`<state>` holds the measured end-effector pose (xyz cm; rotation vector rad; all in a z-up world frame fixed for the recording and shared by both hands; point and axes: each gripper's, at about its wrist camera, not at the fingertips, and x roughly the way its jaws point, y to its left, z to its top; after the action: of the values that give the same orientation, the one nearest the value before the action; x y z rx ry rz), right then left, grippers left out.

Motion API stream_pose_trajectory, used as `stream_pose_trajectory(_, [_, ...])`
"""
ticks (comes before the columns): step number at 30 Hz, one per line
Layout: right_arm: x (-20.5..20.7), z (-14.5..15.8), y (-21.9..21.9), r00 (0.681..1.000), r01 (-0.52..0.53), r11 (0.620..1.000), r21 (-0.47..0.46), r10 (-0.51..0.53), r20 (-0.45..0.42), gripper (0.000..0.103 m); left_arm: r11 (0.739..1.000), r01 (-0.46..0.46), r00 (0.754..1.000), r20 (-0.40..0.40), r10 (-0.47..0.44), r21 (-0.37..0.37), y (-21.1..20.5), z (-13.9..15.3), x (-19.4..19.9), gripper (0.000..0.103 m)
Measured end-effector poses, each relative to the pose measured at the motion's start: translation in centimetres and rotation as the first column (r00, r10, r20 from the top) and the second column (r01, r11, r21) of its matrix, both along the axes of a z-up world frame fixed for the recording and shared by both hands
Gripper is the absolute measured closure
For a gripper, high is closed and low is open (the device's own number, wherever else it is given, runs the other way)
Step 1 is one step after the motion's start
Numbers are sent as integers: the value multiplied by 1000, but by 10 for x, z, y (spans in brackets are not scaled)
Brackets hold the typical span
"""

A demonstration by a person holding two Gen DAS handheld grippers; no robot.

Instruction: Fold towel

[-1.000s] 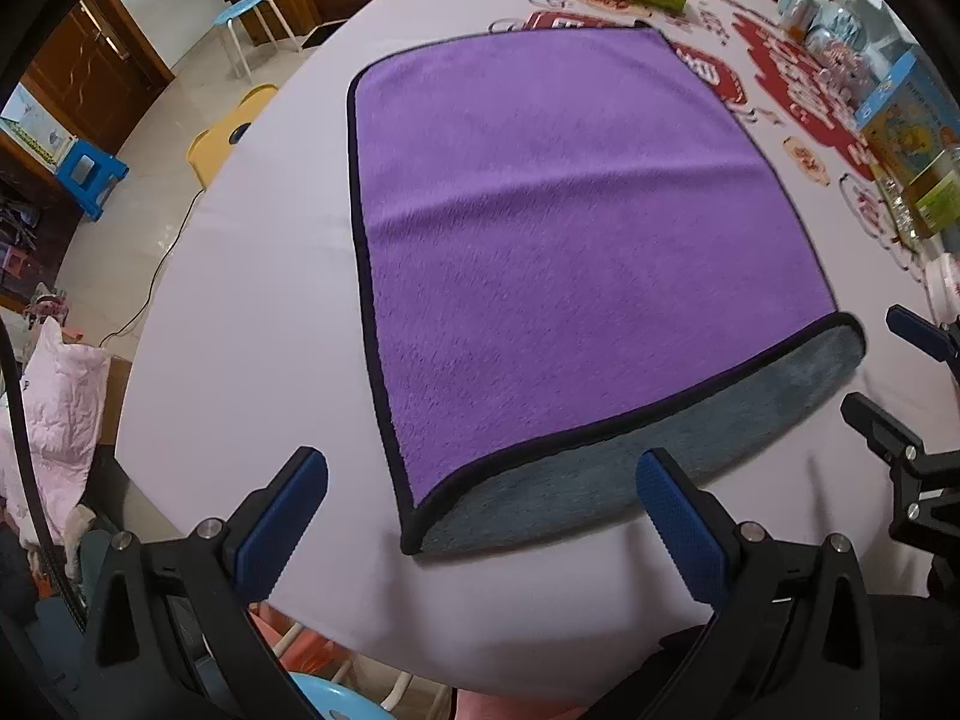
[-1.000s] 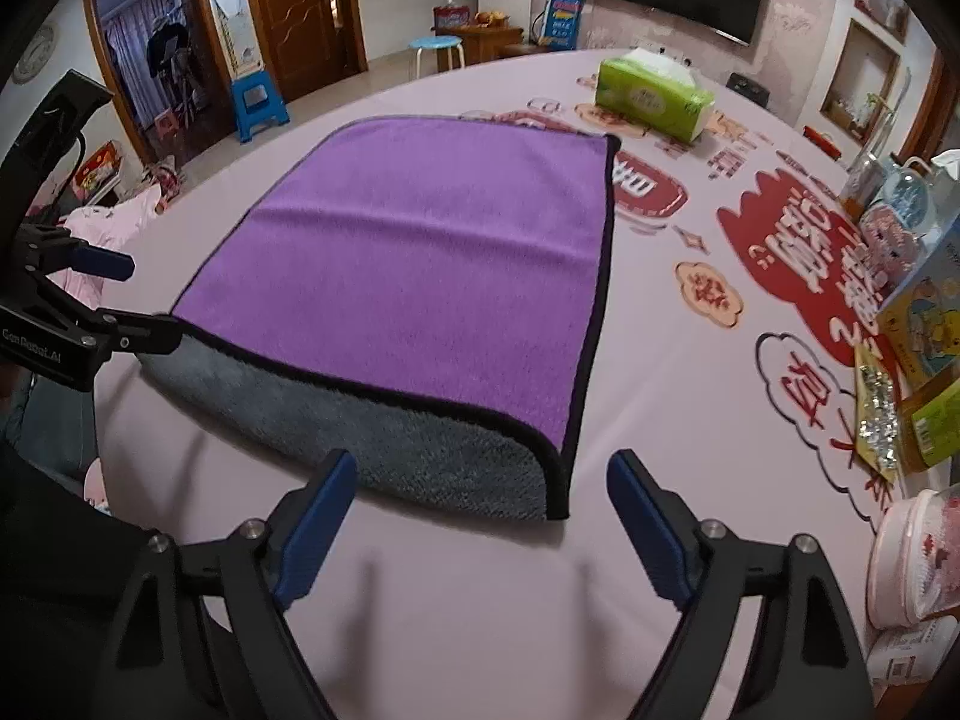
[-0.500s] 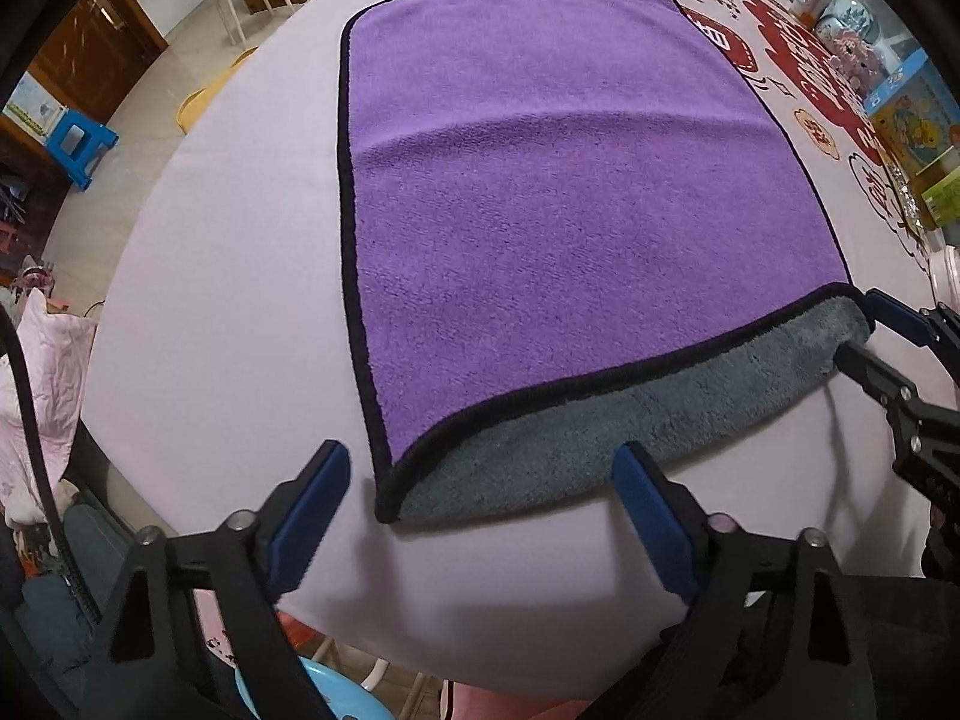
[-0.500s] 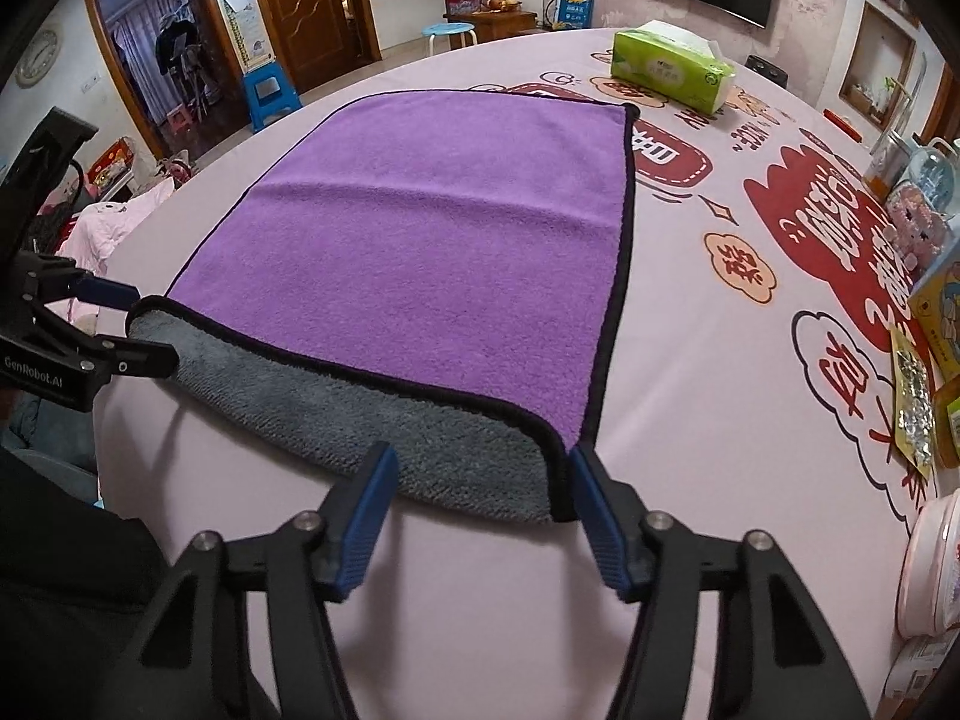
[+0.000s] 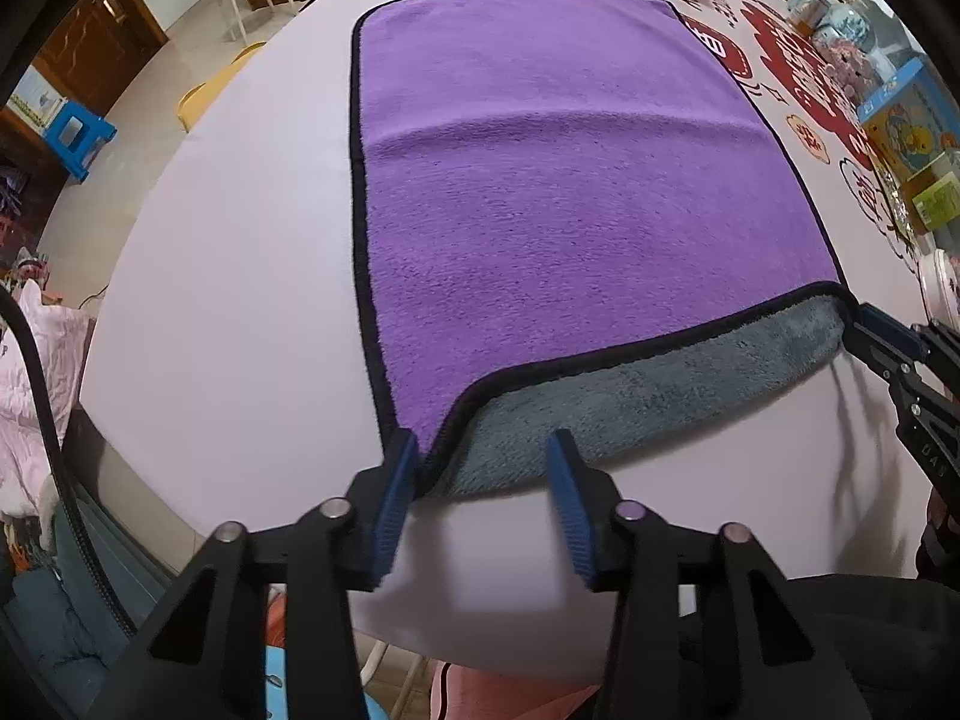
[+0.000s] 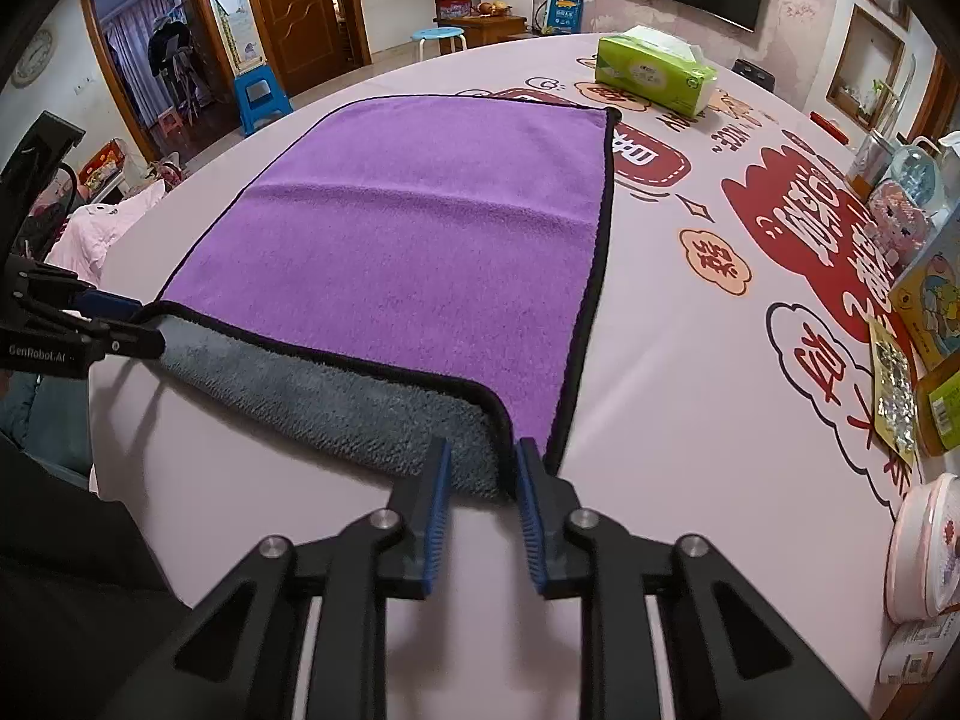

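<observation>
A purple towel (image 5: 570, 192) with black edging lies flat on the pale tablecloth, its near edge turned up to show the grey underside (image 5: 630, 396). It also shows in the right wrist view (image 6: 420, 252). My left gripper (image 5: 483, 453) is open, its blue pads either side of the near left corner. My right gripper (image 6: 477, 456) is narrowly open around the near right corner, its pads close to the grey fold (image 6: 372, 402). Each gripper shows at the edge of the other's view: the right gripper (image 5: 870, 330) and the left gripper (image 6: 120, 324).
A green tissue box (image 6: 657, 72) stands beyond the towel's far edge. Boxes, jars and a pink tub (image 6: 927, 546) line the table's right side. The table's edge (image 5: 120, 324) drops off at left, with stools and a chair on the floor beyond.
Both grippers have moved forward to the towel's near corners and their jaws have narrowed, the right more than the left. The towel has not moved.
</observation>
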<state>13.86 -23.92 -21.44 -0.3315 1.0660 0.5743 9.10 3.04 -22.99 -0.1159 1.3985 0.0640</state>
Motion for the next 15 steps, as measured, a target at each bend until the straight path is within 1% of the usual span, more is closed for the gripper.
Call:
stream_pose_trajectory(1, [0,0,0,1000,0,1000,-1,0,1,85,1000,-4,1000,1,4,-4,1,0,-1,69])
stream_pose_trajectory(3, [-1,0,-1,1000,1,1000,-3,-1,0,87,1000,-9,1000,-2,9,-11,1,-2,3,83])
stream_pose_trajectory(6, [-2,1,-2,1000,7,1000,-5,-7,2,90,999,-15,1000,-8,15,-38,6,-6,2,91])
stream_pose_trajectory(8, [-2,2,-3,1000,10,1000,-5,-9,4,91,999,-13,1000,-2,13,-44,7,-6,1,93])
stream_pose_trajectory(15, [-5,5,-4,1000,17,1000,-6,-17,12,95,998,8,1000,17,-8,-56,8,-3,0,94])
